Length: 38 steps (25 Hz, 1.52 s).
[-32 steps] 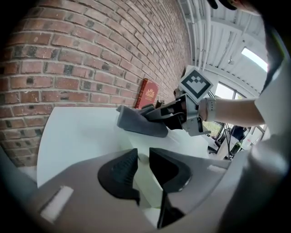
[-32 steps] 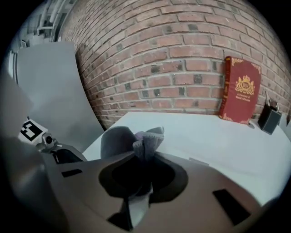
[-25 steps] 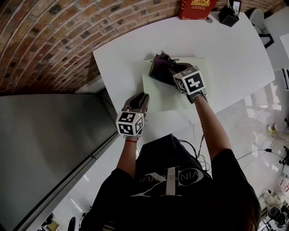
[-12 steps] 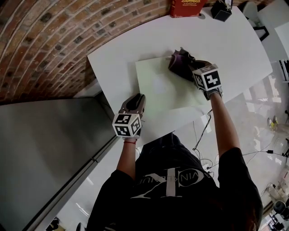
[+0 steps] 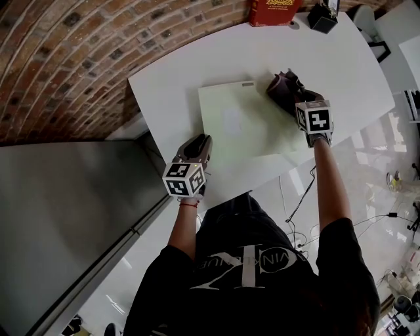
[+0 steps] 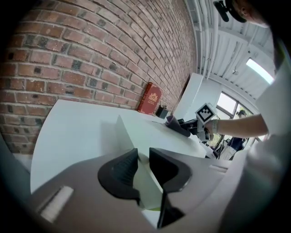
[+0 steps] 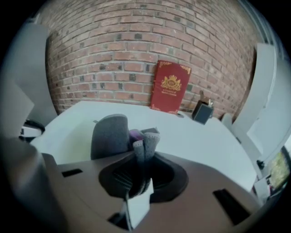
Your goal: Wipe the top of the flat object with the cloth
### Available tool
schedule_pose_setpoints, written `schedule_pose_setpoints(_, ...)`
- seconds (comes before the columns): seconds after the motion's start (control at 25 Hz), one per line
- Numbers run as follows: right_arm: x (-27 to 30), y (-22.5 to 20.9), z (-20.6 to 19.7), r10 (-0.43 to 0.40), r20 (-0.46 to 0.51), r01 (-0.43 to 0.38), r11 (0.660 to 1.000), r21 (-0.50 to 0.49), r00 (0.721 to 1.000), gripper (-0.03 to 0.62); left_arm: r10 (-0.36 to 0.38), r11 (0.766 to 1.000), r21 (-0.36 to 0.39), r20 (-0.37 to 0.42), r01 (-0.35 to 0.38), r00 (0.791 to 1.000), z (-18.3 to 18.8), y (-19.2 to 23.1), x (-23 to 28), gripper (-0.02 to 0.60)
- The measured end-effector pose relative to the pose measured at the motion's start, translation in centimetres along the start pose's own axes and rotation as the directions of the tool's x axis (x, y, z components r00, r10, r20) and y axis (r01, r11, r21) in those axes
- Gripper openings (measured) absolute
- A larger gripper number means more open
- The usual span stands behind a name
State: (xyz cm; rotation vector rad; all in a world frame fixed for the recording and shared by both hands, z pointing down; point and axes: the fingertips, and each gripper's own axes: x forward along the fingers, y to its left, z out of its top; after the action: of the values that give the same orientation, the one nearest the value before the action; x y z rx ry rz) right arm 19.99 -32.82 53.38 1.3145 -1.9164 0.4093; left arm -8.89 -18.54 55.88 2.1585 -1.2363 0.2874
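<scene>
Head view: one white table [image 5: 170,82] carries one pale flat board [image 5: 243,125], one red book [image 5: 272,9] and one black box [image 5: 321,17] at its far edge. Two grippers are at work. Left gripper [image 5: 201,140] is clamped on the board's near left edge, which runs between its jaws in the left gripper view. Right gripper [image 5: 298,98] is clamped on the single grey-purple cloth [image 5: 282,85], which is bunched between its jaws. The cloth rests at the board's far right corner.
</scene>
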Motion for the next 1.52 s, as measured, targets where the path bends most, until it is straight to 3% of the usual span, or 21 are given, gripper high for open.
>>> schedule_pose_setpoints(0.12, -2.3, -0.1, 1.9, -0.076, 0.103, 0.083, 0.995, -0.061, 0.992, 0.049, -0.057, 0.997, -0.043, 0.088, 0.061, 0.995, 0.8, -0.3, -0.8, 0.093)
schedule_pose_setpoints(0.24, -4.8, 2.6, 4.9, -0.021, 0.225, 0.038, 0.997, -0.074, 0.974, 0.050, -0.104, 0.993, -0.037, 0.121, 0.109, 0.987, 0.9, -0.5, -1.9, 0.157)
schedule_pose_setpoints(0.36, -6.5, 7.2, 7.6, 0.097, 0.297, -0.071, 0.993, -0.096, 0.950, 0.049, -0.132, 0.990, -0.039, 0.124, 0.138, 0.983, 0.4, -0.8, -2.7, 0.218)
schedule_pose_setpoints(0.48, -7.7, 12.9, 10.1, 0.247, 0.341, -0.224, 0.969, -0.107, 0.907, 0.051, -0.153, 0.987, -0.035, 0.079, 0.156, 0.985, -0.9, -1.5, -3.1, 0.224)
schedule_pose_setpoints(0.64, -9.0, 20.5, 12.2, 0.442, 0.350, -0.421, 0.896, -0.138, 0.826, 0.050, -0.151, 0.988, -0.034, 0.020, 0.152, 0.988, -2.3, -2.2, -3.3, 0.221)
schedule_pose_setpoints(0.8, -8.9, 25.9, 12.0, 0.581, 0.319, -0.590, 0.804, -0.079, 0.749, 0.050, -0.139, 0.990, -0.035, -0.014, 0.138, 0.990, -3.2, -2.4, -3.4, 0.150)
schedule_pose_setpoints(0.84, -8.2, 26.7, 11.1, 0.598, 0.290, -0.614, 0.788, -0.041, 0.747, 0.051, -0.136, 0.990, -0.035, -0.013, 0.135, 0.991, -3.3, -2.4, -3.4, 0.144)
schedule_pose_setpoints(0.92, -6.1, 27.7, 8.4, 0.606, 0.204, -0.625, 0.780, 0.038, 0.769, 0.050, -0.138, 0.990, -0.035, -0.013, 0.138, 0.990, -3.4, -2.6, -3.3, 0.113)
schedule_pose_setpoints(1.0, -4.2, 27.8, 5.7, 0.579, 0.116, -0.587, 0.808, 0.054, 0.807, 0.049, -0.135, 0.991, -0.029, -0.023, 0.134, 0.991, -3.5, -2.6, -3.2, 0.107)
schedule_pose_setpoints(1.12, -2.7, 27.0, 3.3, 0.535, 0.037, -0.535, 0.845, -0.014, 0.844, 0.050, -0.132, 0.991, -0.039, -0.038, 0.131, 0.991, -3.7, -2.4, -3.1, 0.109)
schedule_pose_setpoints(1.4, -2.8, 24.5, 2.1, 0.495, 0.005, -0.492, 0.864, -0.109, 0.869, 0.051, -0.128, 0.991, -0.042, -0.049, 0.126, 0.991, -3.8, -2.3, -3.2, 0.109)
schedule_pose_setpoints(1.52, -3.0, 21.7, 1.1, 0.461, 0.006, -0.458, 0.883, -0.101, 0.887, 0.051, -0.127, 0.991, -0.040, -0.053, 0.125, 0.990, -3.8, -2.4, -3.1, 0.109)
